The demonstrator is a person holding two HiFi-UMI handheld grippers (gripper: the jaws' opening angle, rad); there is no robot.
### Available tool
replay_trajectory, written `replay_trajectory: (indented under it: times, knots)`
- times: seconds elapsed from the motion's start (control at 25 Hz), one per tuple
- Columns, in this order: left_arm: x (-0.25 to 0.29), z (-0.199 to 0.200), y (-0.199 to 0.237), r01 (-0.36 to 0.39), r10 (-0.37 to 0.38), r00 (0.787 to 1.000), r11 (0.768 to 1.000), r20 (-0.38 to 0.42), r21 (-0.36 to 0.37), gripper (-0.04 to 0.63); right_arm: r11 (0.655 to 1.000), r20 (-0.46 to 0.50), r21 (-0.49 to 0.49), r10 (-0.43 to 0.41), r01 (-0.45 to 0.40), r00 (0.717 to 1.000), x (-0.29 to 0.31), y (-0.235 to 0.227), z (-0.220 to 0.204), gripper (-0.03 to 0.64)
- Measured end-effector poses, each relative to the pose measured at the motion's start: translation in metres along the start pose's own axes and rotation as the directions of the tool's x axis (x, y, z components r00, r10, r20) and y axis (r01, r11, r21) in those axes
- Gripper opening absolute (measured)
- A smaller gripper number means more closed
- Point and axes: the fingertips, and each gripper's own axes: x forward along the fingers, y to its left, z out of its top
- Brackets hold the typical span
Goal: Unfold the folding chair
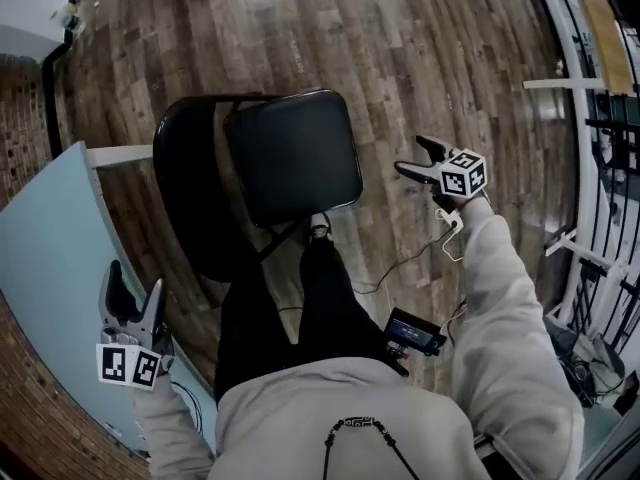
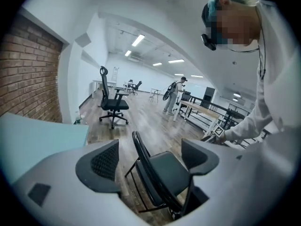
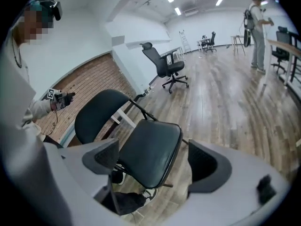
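The left gripper (image 1: 135, 293) is held low at the person's left side, over a pale blue flat panel (image 1: 45, 258), its jaws wide apart with nothing touching the pads; in its own view the left gripper (image 2: 150, 159) shows the chair only in the gap, well apart; the right gripper (image 1: 415, 158) is carried on an outstretched white-sleeved arm just right of the seat, jaws pointing toward it and likewise spread; the right gripper (image 3: 155, 161) clamps nothing; the black padded metal-framed folding chair (image 1: 295, 153) stands opened on the wooden plank floor (image 1: 420, 48), seat level and backrest up, right in front of the person's black-trousered legs (image 1: 290, 308), a shoe near the seat's edge; a red brick wall (image 2: 28, 79) runs behind the panel, and a white metal railing (image 1: 575, 168) lines the right; one folding chair, two grippers, one black wheeled office chair (image 3: 167, 67) nearby, and one other person (image 3: 256, 27) standing far off.
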Motion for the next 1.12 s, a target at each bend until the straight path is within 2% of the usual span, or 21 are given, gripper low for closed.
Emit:
replay_trajectory:
  times: [0.12,0.2,0.36,0.44,0.52,0.56,0.6,0.64,0.72,0.84,1.0,1.12]
  knots:
    - [-0.035,0.056,-0.011,0.015,-0.017,0.998,0.999,0.066,0.032,0.417,0.996,0.048,-0.046,-0.080,0.083,0.996,-0.090,0.031,0.048,0.446]
    - [-0.062,0.098,-0.020,0.044,-0.050,0.992,0.997,0.113,0.056,0.416,0.990,0.109,-0.042,-0.132,0.137,0.985,-0.154,0.064,0.081,0.446]
    - [-0.106,0.166,-0.043,0.146,-0.169,0.956,0.983,0.241,0.112,0.401,0.983,0.292,-0.018,-0.171,0.184,0.941,-0.247,0.165,0.154,0.445]
    - [-0.125,0.189,-0.056,0.168,-0.214,0.934,0.970,0.285,0.176,0.319,0.976,0.347,-0.080,-0.163,0.203,0.924,-0.268,0.232,0.179,0.442]
    - [-0.136,0.210,-0.067,0.175,-0.249,0.913,0.955,0.323,0.241,0.171,0.965,0.403,-0.151,-0.140,0.216,0.904,-0.277,0.297,0.201,0.427]
    - [-0.139,0.219,-0.072,0.181,-0.267,0.903,0.947,0.337,0.265,0.119,0.961,0.438,-0.174,-0.121,0.216,0.891,-0.281,0.327,0.211,0.331]
    - [-0.142,0.227,-0.078,0.189,-0.284,0.894,0.940,0.346,0.283,0.056,0.959,0.475,-0.189,-0.099,0.212,0.874,-0.285,0.355,0.219,0.063]
    - [-0.145,0.232,-0.085,0.198,-0.301,0.886,0.933,0.352,0.300,0.023,0.958,0.508,-0.200,-0.077,0.205,0.858,-0.288,0.381,0.227,0.010]
    - [-0.150,0.238,-0.104,0.217,-0.336,0.874,0.916,0.350,0.339,0.008,0.954,0.556,-0.226,-0.042,0.199,0.830,-0.292,0.424,0.242,0.008]
    - [-0.146,0.247,-0.126,0.246,-0.380,0.855,0.897,0.352,0.368,0.007,0.950,0.622,-0.215,-0.044,0.225,0.782,-0.301,0.463,0.264,0.008]
    - [-0.139,0.267,-0.129,0.258,-0.369,0.844,0.916,0.389,0.308,0.006,0.945,0.688,-0.185,-0.072,0.271,0.722,-0.318,0.488,0.289,0.008]
    - [-0.139,0.280,-0.131,0.247,-0.371,0.839,0.911,0.397,0.329,0.006,0.935,0.725,-0.185,-0.078,0.302,0.684,-0.323,0.497,0.302,0.008]
